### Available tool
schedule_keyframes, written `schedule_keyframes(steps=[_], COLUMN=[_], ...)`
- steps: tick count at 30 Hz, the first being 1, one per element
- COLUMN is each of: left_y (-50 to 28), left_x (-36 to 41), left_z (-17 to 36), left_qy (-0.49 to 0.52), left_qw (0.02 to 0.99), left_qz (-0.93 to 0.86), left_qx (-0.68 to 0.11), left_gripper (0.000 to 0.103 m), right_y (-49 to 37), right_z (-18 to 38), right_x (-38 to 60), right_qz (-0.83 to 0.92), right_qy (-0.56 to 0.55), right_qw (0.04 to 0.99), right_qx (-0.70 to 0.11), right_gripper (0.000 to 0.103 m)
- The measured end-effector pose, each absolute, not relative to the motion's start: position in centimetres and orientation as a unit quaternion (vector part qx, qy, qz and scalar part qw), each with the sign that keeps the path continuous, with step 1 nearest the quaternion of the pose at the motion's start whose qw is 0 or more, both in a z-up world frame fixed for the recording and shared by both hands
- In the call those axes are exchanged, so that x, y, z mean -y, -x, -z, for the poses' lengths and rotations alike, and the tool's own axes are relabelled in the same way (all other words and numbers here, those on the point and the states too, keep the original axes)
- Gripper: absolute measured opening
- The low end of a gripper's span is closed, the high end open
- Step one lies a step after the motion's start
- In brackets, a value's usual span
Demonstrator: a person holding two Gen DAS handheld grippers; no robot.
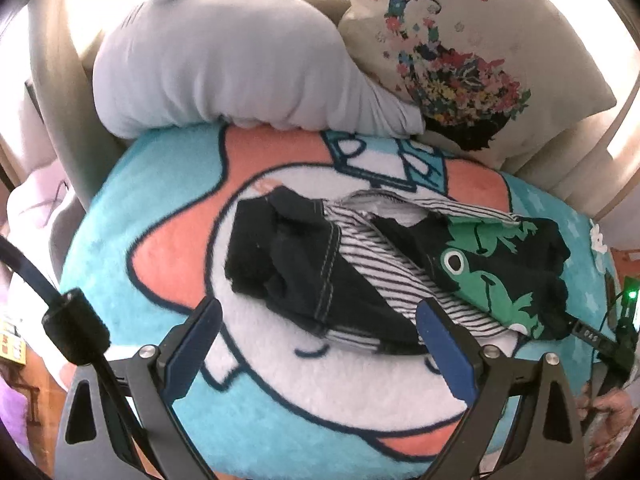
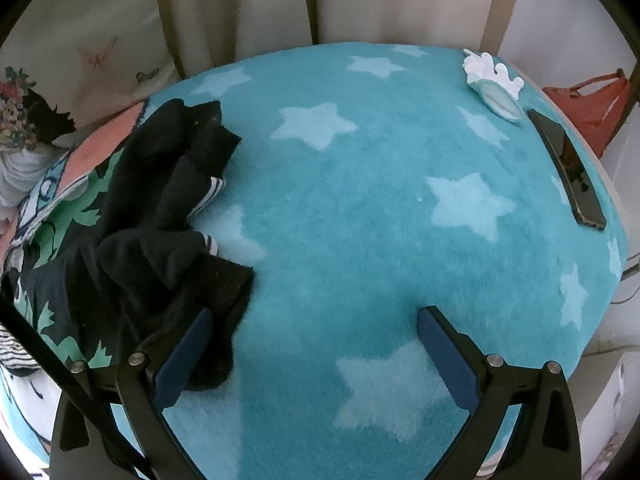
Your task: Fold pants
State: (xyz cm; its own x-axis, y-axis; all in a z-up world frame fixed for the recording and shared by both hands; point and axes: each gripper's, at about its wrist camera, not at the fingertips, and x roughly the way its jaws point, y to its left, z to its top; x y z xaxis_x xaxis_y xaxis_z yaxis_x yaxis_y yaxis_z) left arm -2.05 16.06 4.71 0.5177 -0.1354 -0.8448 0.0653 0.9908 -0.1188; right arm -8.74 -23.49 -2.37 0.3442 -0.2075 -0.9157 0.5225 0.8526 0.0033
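Note:
A small pair of dark navy pants (image 1: 304,264) with green frog prints and a striped lining lies crumpled on a fluffy cartoon blanket (image 1: 120,216). In the left wrist view my left gripper (image 1: 320,320) stands open just in front of the pants' near edge, nothing between its blue pads. In the right wrist view the same pants (image 2: 132,216) lie bunched at the left, their dark leg ends reaching toward the left finger. My right gripper (image 2: 316,332) is open over bare blanket (image 2: 360,200), its left pad beside the fabric's edge.
A grey plush pillow (image 1: 216,64) and a floral cushion (image 1: 472,56) lean at the back. A black phone (image 2: 568,168) and a white-and-teal hair clip (image 2: 496,84) lie at the blanket's far right. A red bag (image 2: 588,108) sits beyond the edge.

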Motion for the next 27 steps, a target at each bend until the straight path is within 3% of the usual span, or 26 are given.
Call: schedule_keyframes(steps=[2, 4, 10, 22, 27], left_y=[1.7, 1.3, -0.2, -3.2, -4.2], left_x=[-16.0, -16.0, -14.9, -10.6, -8.8], left_z=[-4.6, -4.3, -3.5, -2.2, -1.2], left_qy=[0.037, 0.047, 0.088, 0.168, 0.187], left_qw=[0.868, 0.860, 0.835, 0.784, 0.767], left_qz=[0.065, 0.082, 0.135, 0.157, 0.144], left_qx=[-0.490, -0.501, -0.526, -0.576, -0.596], left_gripper=[0.098, 0.098, 0.098, 0.098, 0.097], right_y=[8.7, 9.1, 9.9, 8.2, 7.3], right_z=[2.1, 0.7, -3.2, 0.3, 1.2], right_x=[23.7, 23.5, 19.3, 13.2, 13.5], right_qz=[0.226, 0.236, 0.145, 0.026, -0.008], right_qy=[-0.147, -0.142, -0.087, 0.084, 0.092], right_qw=[0.806, 0.819, 0.860, 0.852, 0.850], right_qx=[-0.527, -0.503, -0.482, -0.515, -0.519], right_gripper=[0.100, 0.084, 0.084, 0.084, 0.076])
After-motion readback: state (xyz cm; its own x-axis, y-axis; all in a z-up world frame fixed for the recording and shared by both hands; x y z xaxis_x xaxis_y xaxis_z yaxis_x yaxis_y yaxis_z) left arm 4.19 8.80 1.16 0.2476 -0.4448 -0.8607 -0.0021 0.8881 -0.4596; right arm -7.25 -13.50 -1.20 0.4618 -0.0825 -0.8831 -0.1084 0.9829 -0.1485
